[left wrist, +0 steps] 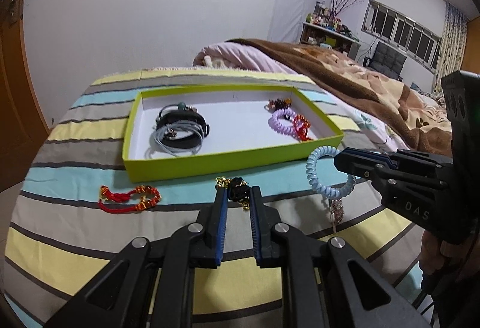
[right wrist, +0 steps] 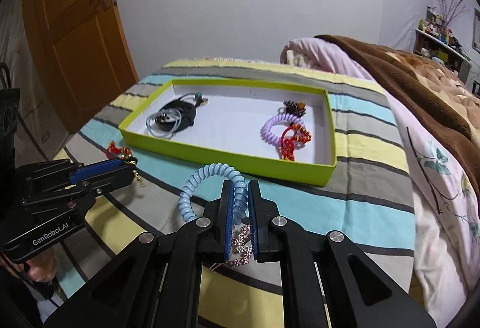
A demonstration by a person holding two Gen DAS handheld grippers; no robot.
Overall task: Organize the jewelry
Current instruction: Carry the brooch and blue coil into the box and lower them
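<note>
A lime-green tray (left wrist: 210, 161) (right wrist: 210, 155) lies on the striped bedcover. It holds grey and black cords (left wrist: 180, 130) (right wrist: 171, 118), a purple spiral band (left wrist: 283, 121) (right wrist: 277, 127), a red beaded bracelet (left wrist: 301, 127) (right wrist: 292, 139) and a dark spiky piece (left wrist: 280, 102) (right wrist: 295, 107). My right gripper (right wrist: 239, 187) (left wrist: 337, 158) is shut on a light-blue spiral band (right wrist: 207, 175) (left wrist: 315, 172), lifted just in front of the tray. My left gripper (left wrist: 238, 191) (right wrist: 130, 167) is closed around a black and gold piece (left wrist: 237, 187) on the cover. A red bracelet (left wrist: 129, 197) (right wrist: 118, 151) lies to the left.
A pink rhinestone piece (right wrist: 241, 247) (left wrist: 336, 209) lies on the cover under my right gripper. A brown and pink blanket (left wrist: 345, 70) (right wrist: 405, 73) is heaped to the right. A wooden door (right wrist: 75, 28) stands at the left.
</note>
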